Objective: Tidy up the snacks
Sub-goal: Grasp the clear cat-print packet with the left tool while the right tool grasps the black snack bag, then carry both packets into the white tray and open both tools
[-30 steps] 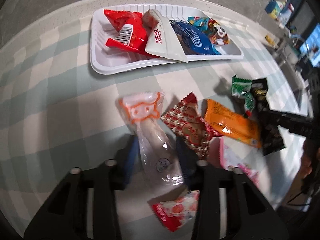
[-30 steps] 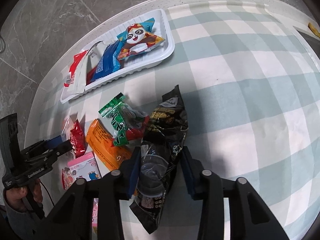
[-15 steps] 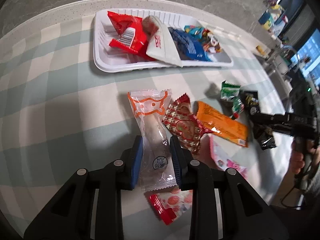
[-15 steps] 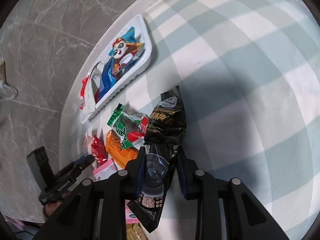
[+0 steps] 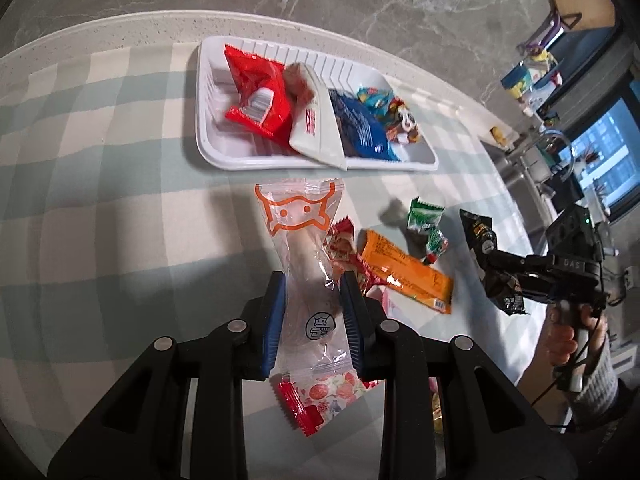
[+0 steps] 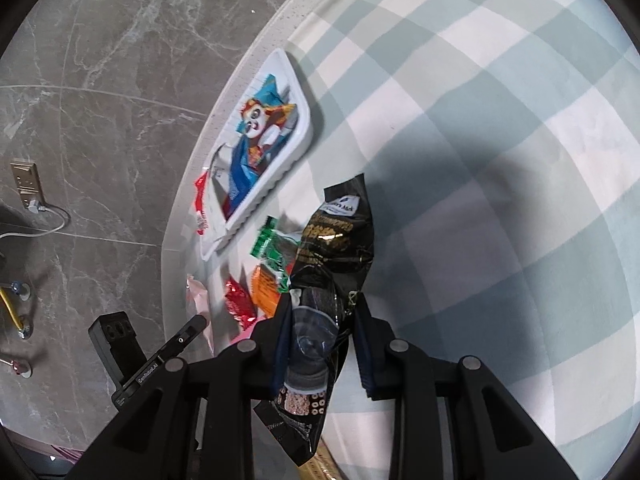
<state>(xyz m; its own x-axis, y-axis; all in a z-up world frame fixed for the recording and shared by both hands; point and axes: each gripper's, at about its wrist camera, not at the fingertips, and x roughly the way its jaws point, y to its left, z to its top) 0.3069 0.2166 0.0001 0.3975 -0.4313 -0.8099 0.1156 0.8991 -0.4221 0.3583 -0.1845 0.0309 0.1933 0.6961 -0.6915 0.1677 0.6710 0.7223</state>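
A: Clear film is pinched between the jaws of the left gripper (image 5: pixel 312 320) — the clear packet (image 5: pixel 310 276) is held by its lower half, its long axis running forward along the fingers, straight at the tray (image 5: pixel 208 92).

B: And black foil is clamped on the right: the black packet (image 6: pixel 332 264) is gripped in the right gripper (image 6: pixel 320 340), its long axis likewise laid along the fingers.

A: The tray is seen ahead of the left jaws and near them. From the right wrist it is seen ahead and off to the left, farther away. The left hand is judged the nearer, so its packet would likely be delivered first.

B: A count is wanted. One tray; in it four packets can be made out: red (image 5: pixel 256 92), white (image 5: pixel 316 120), blue (image 5: pixel 360 128), and a panda one (image 5: pixel 400 114).

A: Loose on the checked surface (image 5: pixel 100 200), five are counted: green (image 5: pixel 426 224), orange (image 5: pixel 404 268), a red patterned one (image 5: pixel 344 248), a pink one (image 5: pixel 390 304) and a red-and-white one (image 5: pixel 316 404) under the left jaws. More may be hidden.

B: Two packets held, then, one per gripper, both apart from the tray.
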